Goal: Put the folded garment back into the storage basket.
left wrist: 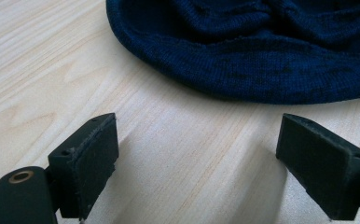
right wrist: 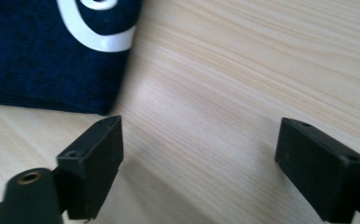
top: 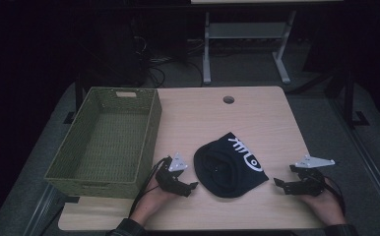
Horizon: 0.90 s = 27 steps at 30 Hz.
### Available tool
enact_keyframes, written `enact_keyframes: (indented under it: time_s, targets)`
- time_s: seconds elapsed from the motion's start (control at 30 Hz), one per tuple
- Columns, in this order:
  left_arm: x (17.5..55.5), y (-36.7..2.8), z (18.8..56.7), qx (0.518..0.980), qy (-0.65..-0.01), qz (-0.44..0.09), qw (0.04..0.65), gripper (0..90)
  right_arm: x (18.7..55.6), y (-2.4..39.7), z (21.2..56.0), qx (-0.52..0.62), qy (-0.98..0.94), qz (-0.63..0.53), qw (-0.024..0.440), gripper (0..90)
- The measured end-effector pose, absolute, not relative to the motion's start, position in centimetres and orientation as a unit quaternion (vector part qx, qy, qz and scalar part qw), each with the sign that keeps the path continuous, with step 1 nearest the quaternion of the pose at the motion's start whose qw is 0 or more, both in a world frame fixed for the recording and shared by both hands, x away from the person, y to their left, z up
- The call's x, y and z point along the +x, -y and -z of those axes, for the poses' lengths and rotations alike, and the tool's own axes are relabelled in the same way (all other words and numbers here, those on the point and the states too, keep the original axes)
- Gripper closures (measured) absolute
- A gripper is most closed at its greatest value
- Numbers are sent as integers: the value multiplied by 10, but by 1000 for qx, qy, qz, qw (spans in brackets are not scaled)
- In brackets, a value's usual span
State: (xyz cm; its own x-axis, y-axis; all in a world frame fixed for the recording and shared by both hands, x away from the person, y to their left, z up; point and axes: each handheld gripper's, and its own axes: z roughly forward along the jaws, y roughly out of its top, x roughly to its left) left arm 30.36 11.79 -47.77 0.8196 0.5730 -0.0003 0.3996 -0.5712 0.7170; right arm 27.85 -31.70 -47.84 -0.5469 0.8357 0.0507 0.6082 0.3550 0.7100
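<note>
A dark navy knit beanie with a white printed design lies flat on the wooden table, near the front middle. My left gripper rests low by the beanie's left edge, open, with bare wood between its jaws. The left gripper view has the beanie's ribbed hem just ahead of the left gripper. My right gripper sits right of the beanie, open and holding nothing. In the right gripper view, the beanie's corner with the white print lies ahead and left of the right gripper.
A green woven basket stands on the left part of the table, nothing inside it. A round cable hole is near the table's far edge. Beyond the table are a grey desk frame and loose cables on a dark floor.
</note>
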Motion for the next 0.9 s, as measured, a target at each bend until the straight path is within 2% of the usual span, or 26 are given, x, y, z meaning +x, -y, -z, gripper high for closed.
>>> enact_keyframes:
  time_s: [0.27, 0.6, 0.9]
  targets:
    - [303, -114, 473, 886, -280, -115, 351, 129, 277, 313, 483, 437, -813, -345, 169, 60]
    - [304, -103, 445, 900, -266, -102, 329, 129, 278, 313, 483, 438, -813, -344, 169, 53]
    - [317, -76, 415, 910, -238, -74, 331, 131, 278, 313, 483, 437, -813, -345, 170, 53]
